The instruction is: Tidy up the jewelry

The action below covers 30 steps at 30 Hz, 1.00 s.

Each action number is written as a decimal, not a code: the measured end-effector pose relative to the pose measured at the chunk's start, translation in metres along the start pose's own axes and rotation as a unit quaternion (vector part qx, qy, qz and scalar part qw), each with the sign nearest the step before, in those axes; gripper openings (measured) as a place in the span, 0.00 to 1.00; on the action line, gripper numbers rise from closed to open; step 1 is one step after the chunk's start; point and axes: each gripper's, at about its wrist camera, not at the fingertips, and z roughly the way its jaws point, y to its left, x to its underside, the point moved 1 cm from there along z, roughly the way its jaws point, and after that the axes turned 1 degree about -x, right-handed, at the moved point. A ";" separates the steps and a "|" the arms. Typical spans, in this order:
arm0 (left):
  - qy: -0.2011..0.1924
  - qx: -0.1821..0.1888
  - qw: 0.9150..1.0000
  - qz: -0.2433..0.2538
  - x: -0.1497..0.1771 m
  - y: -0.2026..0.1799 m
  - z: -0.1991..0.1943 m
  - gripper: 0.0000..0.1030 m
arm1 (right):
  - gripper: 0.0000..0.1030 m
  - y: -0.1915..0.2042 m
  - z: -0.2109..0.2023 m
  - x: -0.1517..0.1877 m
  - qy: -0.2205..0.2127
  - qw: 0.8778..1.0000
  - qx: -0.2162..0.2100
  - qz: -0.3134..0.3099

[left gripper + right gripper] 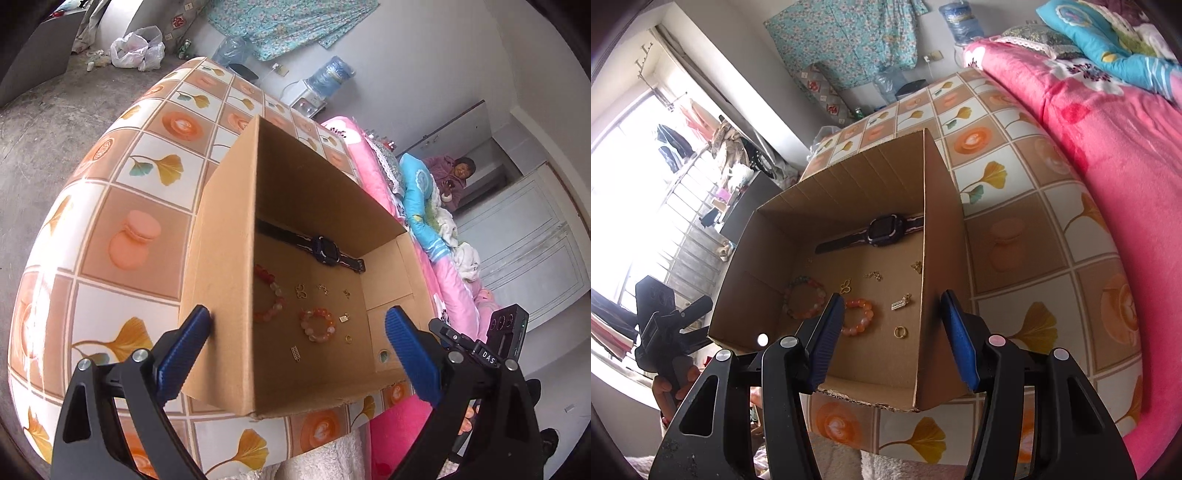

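Note:
An open cardboard box [229, 258] [945, 236] stands on the patterned tablecloth. Inside lie a dark smartwatch [325, 249] [886, 227], two orange bead bracelets [317, 325] [269, 291] [857, 316] [805, 299], and several small gold pieces, including a ring [900, 331] and a bar charm [294, 352]. My left gripper [297, 326] is open above the box's near end, its fingers straddling the left wall and the interior. My right gripper [892, 308] is open, straddling the box's right wall. Both are empty.
The table [140, 236] [1034, 229] is covered in an orange and white ginkgo-pattern cloth. A bed with pink blankets [1115, 147] runs along the table's right side. A person [458, 177] sits on it at the back. A window with hanging clothes [665, 140] is left.

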 end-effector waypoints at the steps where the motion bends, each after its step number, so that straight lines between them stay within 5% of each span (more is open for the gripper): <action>1: 0.000 0.000 1.000 0.003 0.004 -0.001 -0.002 0.90 | 0.52 0.000 -0.001 0.001 0.000 1.000 0.004 -0.002; 9: -0.001 -0.002 1.000 0.020 0.028 -0.007 -0.013 0.90 | 0.52 -0.003 -0.004 0.006 -0.002 1.000 0.008 0.007; 12: -0.034 -0.023 0.998 0.039 0.033 -0.012 -0.027 0.90 | 0.52 -0.001 -0.017 0.011 -0.024 1.000 0.011 0.004; 15: -0.105 -0.073 0.986 0.105 0.045 -0.032 -0.052 0.91 | 0.56 0.006 -0.042 0.022 -0.065 0.997 0.038 -0.016; 19: -0.144 -0.102 0.972 0.158 0.067 -0.053 -0.072 0.94 | 0.68 0.021 -0.075 0.046 -0.117 0.988 0.078 -0.058; 24: -0.153 -0.141 0.962 0.177 0.093 -0.065 -0.079 0.95 | 0.89 0.039 -0.093 0.079 -0.145 0.978 0.111 -0.101; 30: -0.141 -0.216 0.952 0.165 0.109 -0.071 -0.065 0.95 | 0.92 0.048 -0.082 0.106 -0.139 0.973 0.146 -0.116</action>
